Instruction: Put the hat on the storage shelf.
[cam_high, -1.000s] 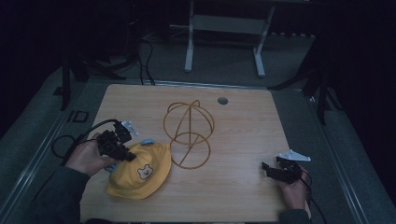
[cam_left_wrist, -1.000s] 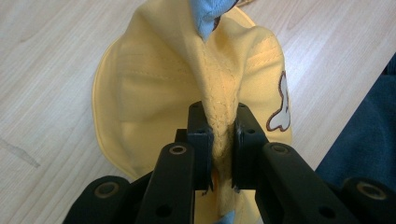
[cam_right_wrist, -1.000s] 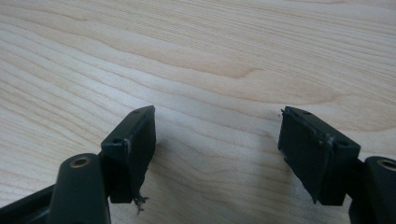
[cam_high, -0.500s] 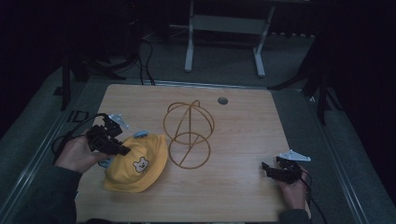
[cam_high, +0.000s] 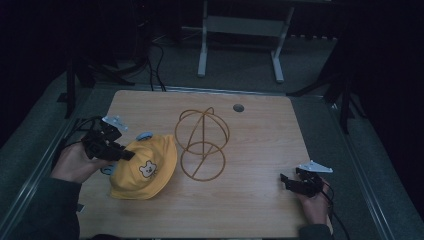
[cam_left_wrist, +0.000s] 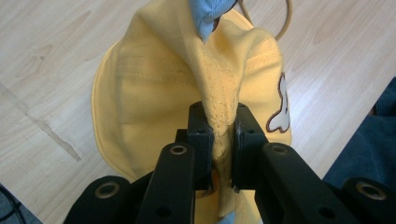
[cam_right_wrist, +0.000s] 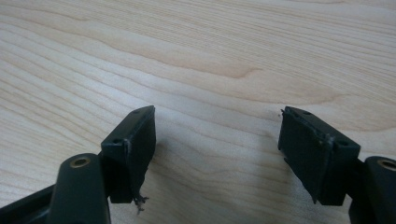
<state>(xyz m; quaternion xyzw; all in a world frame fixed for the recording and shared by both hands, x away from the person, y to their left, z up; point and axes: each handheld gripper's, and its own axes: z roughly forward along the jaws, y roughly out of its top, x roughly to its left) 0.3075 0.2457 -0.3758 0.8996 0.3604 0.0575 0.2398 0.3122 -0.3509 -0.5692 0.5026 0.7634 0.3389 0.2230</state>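
In the high view the left gripper (cam_high: 120, 154) is sitting at the left of the frame, just left of centre height, in the person's left hand (cam_high: 75, 162). Its jaws are pressing tight on a fold of the yellow hat (cam_high: 145, 167), and in the left gripper view the pinched cloth (cam_left_wrist: 223, 135) is standing up between the two black pads (cam_left_wrist: 201, 140). The hat is lying on the table (cam_high: 260, 210) at lower left, with its near edge being held up off the wood and its bear patch (cam_high: 146, 170) facing the camera. A bit of blue trim (cam_high: 144, 136) is showing at its upper edge. Just right of the hat, at the centre of the frame, a wire stand (cam_high: 202, 145) is resting upright on the table. At the lower right, the right gripper (cam_high: 290, 183) is lying low over bare wood in the right hand (cam_high: 316, 205). In the right gripper view its jaws are standing wide apart with nothing between them.
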